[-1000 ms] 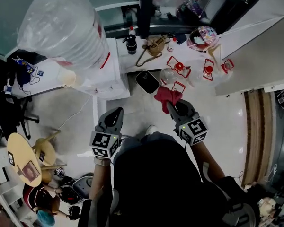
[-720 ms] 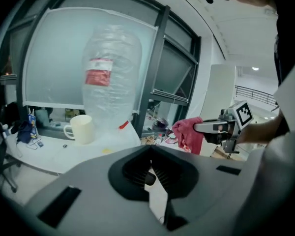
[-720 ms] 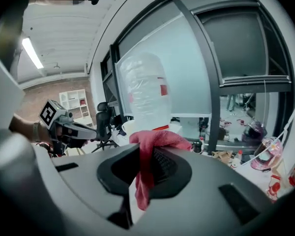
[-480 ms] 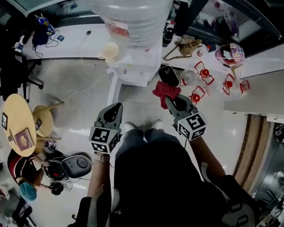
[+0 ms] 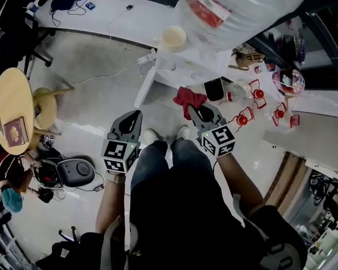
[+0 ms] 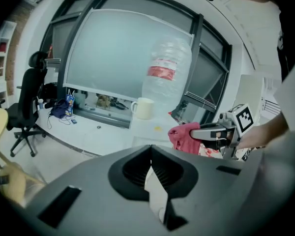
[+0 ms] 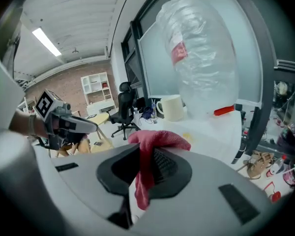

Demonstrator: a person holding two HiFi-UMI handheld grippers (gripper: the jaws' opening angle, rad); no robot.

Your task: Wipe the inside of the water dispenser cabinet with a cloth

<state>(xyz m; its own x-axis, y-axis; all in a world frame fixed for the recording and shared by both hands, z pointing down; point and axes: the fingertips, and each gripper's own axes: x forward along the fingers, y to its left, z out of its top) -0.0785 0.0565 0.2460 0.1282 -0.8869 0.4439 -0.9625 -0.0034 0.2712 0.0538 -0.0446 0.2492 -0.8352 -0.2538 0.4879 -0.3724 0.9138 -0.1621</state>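
Note:
The white water dispenser (image 5: pixel 183 67) stands ahead of me with a big clear bottle (image 5: pixel 236 4) on top and a cream mug (image 5: pixel 173 38) beside the bottle. The cabinet's inside does not show. My right gripper (image 5: pixel 195 109) is shut on a red cloth (image 5: pixel 188 99), held just in front of the dispenser's lower front. In the right gripper view the cloth (image 7: pixel 148 154) hangs between the jaws, with the bottle (image 7: pixel 199 58) and mug (image 7: pixel 172 107) beyond. My left gripper (image 5: pixel 132 119) is shut on nothing, left of the dispenser. The left gripper view shows the cloth (image 6: pixel 184 135) in the right gripper (image 6: pixel 199 131).
Red wire-frame items (image 5: pixel 253 97) and a black object (image 5: pixel 215 89) lie on the floor right of the dispenser. A white counter (image 5: pixel 101 16) with cables runs along the back. A round yellow table (image 5: pixel 11 103), a seated person (image 5: pixel 8 179) and a grey device (image 5: pixel 74 173) are at the left.
The view has swung, so the dispenser and bottle now sit at the upper right instead of the upper left. Both grippers keep their pose; the cloth stays in the right one.

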